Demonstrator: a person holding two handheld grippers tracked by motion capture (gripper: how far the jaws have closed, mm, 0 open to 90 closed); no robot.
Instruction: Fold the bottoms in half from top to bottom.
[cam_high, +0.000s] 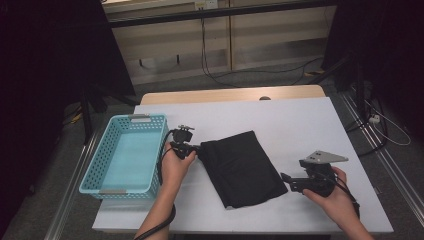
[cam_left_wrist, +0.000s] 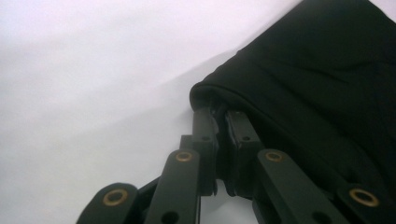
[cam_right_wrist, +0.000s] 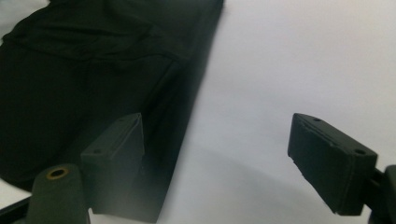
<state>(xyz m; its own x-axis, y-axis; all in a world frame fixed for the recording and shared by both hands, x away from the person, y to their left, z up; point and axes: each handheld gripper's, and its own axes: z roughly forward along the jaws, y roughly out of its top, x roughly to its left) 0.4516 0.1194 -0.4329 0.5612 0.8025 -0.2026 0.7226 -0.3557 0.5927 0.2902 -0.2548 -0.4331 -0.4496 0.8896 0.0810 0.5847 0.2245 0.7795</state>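
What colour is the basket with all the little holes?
The basket is light turquoise blue, with grey handles. The high view shows it best.

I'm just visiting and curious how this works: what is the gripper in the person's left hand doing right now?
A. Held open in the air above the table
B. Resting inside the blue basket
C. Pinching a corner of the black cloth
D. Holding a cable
C: in the left gripper view the left gripper has its jaws closed on the folded corner of the black cloth.
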